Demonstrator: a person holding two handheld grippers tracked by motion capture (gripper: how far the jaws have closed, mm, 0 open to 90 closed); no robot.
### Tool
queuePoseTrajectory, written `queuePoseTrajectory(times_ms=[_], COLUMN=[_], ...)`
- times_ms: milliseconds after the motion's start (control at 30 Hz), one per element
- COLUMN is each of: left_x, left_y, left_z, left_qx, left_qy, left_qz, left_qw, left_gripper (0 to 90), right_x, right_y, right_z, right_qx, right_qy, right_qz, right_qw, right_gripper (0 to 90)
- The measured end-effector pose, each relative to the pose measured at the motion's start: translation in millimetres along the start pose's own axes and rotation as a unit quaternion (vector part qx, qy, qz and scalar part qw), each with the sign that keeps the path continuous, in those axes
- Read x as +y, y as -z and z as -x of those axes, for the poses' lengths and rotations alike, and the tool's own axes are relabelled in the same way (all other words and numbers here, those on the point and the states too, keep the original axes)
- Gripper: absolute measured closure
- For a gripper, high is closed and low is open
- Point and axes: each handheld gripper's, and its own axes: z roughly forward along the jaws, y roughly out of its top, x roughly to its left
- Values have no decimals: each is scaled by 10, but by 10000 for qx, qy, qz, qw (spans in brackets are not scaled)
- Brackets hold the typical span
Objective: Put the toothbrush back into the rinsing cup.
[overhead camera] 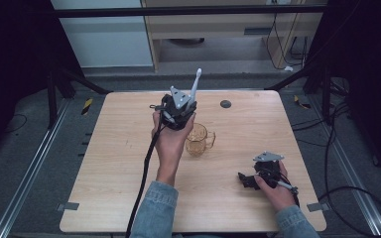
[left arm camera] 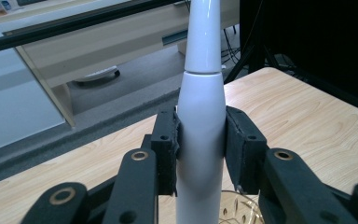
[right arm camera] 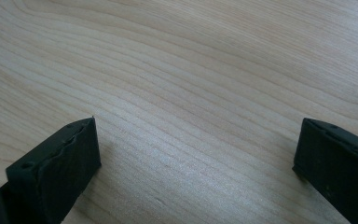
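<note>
L gripper [left arm camera: 200, 154] clamping white toothbrush-like handle [left arm camera: 200, 112] above amber mug [overhead camera: 198, 139], R gripper [right arm camera: 196, 163] jaws apart, low over table [right arm camera: 191, 70]

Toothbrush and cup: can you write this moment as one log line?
left gripper: shut on electric toothbrush, above amber glass mug | right gripper: open, low over wooden table

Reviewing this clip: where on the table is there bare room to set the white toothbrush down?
Bare wood on the table lies left of the left gripper, which clamps the toothbrush, and along the far right by the dark disc. Crowded: the amber mug at centre, the open right gripper near right.
</note>
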Motion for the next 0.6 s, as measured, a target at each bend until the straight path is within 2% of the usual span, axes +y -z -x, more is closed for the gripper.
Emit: queuePoseTrajectory(times_ms=[233, 333, 467, 600], left_x=[19, 8, -1, -19], left_y=[-10, -43, -99, -157], left_z=[-5, 22, 45, 66], left_qx=[-58, -115, -215, -331], left_qy=[74, 71, 67, 175], left_qz=[95, 83, 188, 184], left_qw=[9999, 9999, 9996, 9991], left_gripper=[667, 667, 666, 666], right_x=[2, 2, 2, 2], right_y=[1, 0, 0, 0], right_z=[0, 0, 0, 0], right_qx=[7, 7, 8, 8], right_qy=[-7, -6, -8, -7], right_qz=[-3, -3, -2, -3], right_qw=[10000, 10000, 10000, 10000], right_gripper=[3, 3, 3, 3])
